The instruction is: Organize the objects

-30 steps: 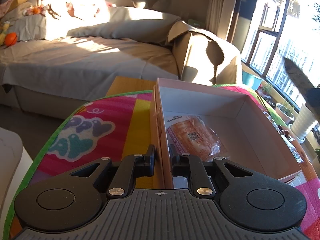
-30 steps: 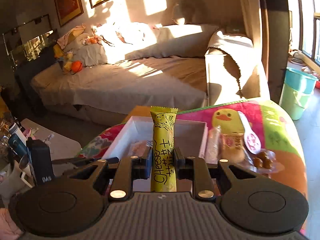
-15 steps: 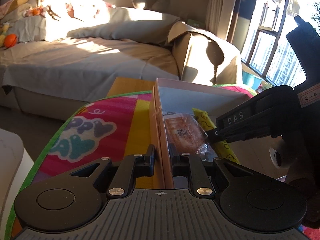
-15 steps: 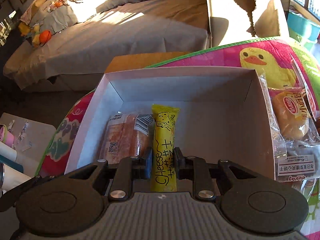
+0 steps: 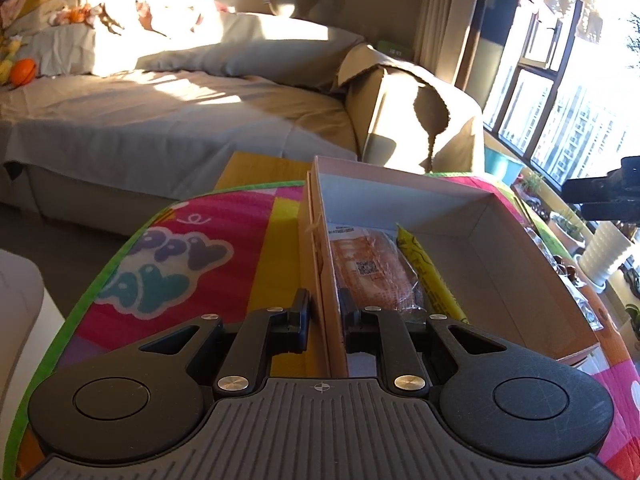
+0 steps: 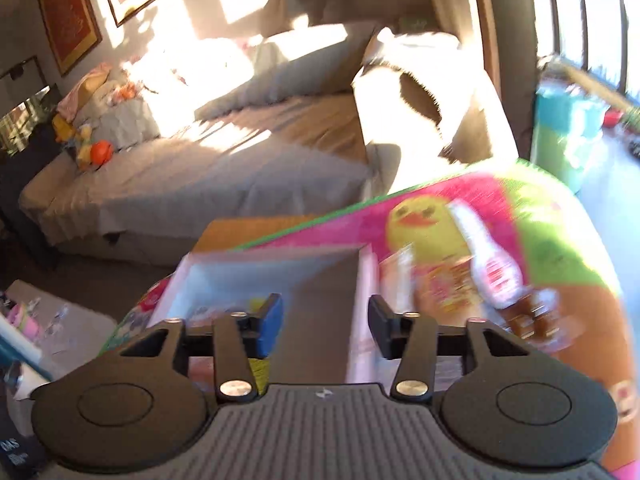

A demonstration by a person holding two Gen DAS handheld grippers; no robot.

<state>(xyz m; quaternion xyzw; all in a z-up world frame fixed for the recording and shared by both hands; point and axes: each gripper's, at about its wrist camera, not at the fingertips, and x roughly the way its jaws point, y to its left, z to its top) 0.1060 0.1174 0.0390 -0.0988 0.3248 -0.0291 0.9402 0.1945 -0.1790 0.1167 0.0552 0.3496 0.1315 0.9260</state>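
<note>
A shallow cardboard box (image 5: pixel 500 264) stands on a bright play mat (image 5: pixel 168 264). My left gripper (image 5: pixel 325 312) is shut on the box's left wall, one finger outside and one inside. In the box a wrapped bread packet (image 5: pixel 372 268) lies beside a yellow cheese stick (image 5: pixel 428 280). The right wrist view is blurred: my right gripper (image 6: pixel 325 322) hangs above the box (image 6: pixel 280 272) with its jaws opening and nothing between them. The yellow stick (image 6: pixel 258 372) shows low behind its left finger. The right gripper (image 5: pixel 608 196) also shows at the left wrist view's right edge.
Several wrapped snacks (image 6: pixel 448 280), a spoon-shaped packet (image 6: pixel 496 268) and brown sweets (image 6: pixel 532 316) lie on the mat right of the box. A covered sofa (image 5: pixel 180 120) runs behind the table. A teal bin (image 6: pixel 568 128) and a white pot (image 5: pixel 604 256) stand by the window.
The right gripper carried the yellow cheese stick down into the box, let it go beside the bread, and drew back up and to the right. The left gripper kept its hold.
</note>
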